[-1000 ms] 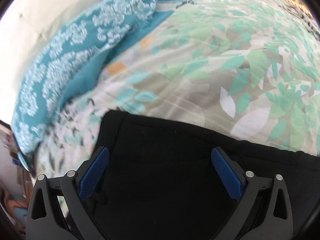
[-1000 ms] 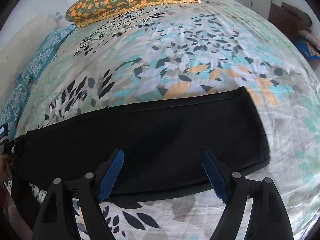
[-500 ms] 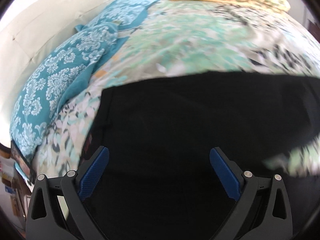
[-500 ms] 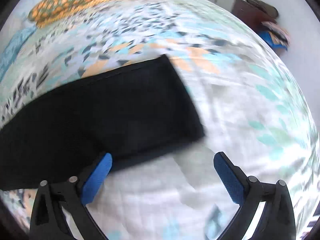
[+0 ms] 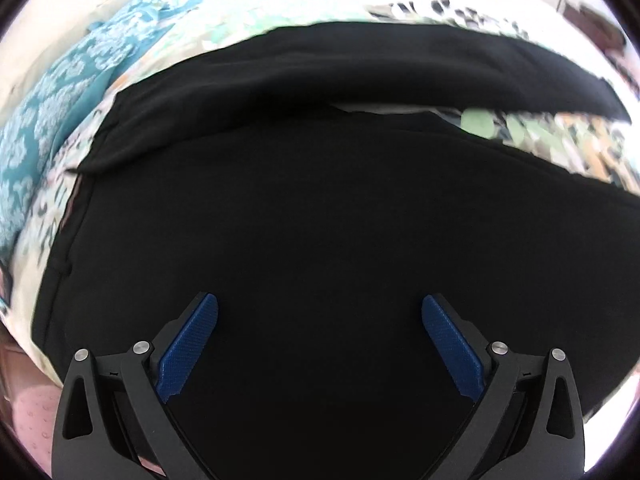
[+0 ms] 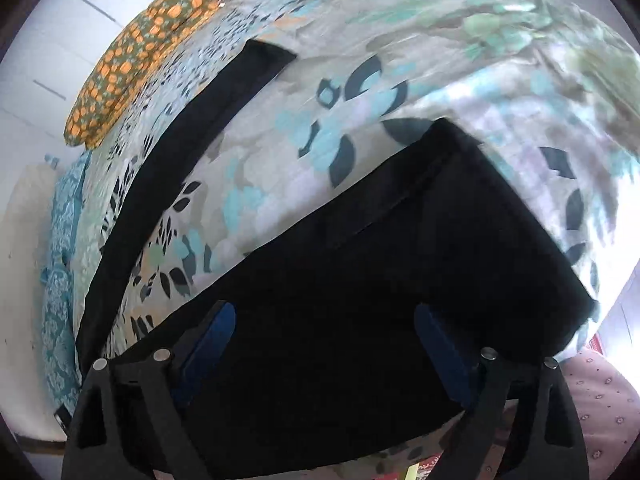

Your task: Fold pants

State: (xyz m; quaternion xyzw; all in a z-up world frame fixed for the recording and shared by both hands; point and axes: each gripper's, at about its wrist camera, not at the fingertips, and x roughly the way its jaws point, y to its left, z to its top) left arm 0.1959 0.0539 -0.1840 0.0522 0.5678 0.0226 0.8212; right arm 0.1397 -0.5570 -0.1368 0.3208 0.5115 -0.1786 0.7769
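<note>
Black pants lie spread across a bed covered by a leaf-print bedspread, seen from two hand-held grippers pointing steeply down at the cloth. In the left wrist view, the left gripper hangs over the wide body of the pants, its blue-padded jaws standing far apart with nothing pinched between them; only flat black fabric shows in the gap. One leg runs as a long band toward the far edge of the bed, split from the nearer part by a wedge of bedspread on the right side of that view. A teal patterned pillow lies along the left edge of the bed.

In the right wrist view, the right gripper hovers over the near part of the pants, at the near edge of the bed. Its jaws stand wide and are closing at this moment; black cloth lies below the gap, but the pads press on nothing. The other leg stretches away as a narrow strip toward an orange-flowered pillow at the far left corner. Pink dotted cloth shows at the lower right, off the bed; what it belongs to cannot be told.
</note>
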